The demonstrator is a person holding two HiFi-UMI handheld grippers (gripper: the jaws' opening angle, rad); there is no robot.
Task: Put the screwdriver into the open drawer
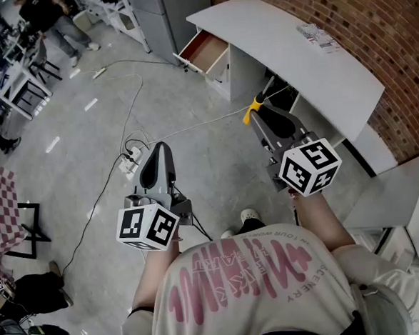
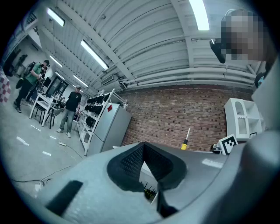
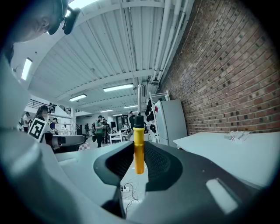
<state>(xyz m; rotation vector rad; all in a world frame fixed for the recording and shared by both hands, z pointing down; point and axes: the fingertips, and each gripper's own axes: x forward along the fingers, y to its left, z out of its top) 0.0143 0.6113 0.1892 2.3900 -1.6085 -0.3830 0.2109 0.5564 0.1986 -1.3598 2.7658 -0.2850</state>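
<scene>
Here, nearest the person, the left gripper [image 1: 159,149] has its jaws pressed together on nothing, while the right gripper [image 1: 257,117] pinches the yellow handle of the screwdriver [image 3: 138,148]. Beyond them, well apart, the open drawer [image 1: 205,52] juts from the white desk [image 1: 294,50] along the brick wall [image 1: 371,16].
</scene>
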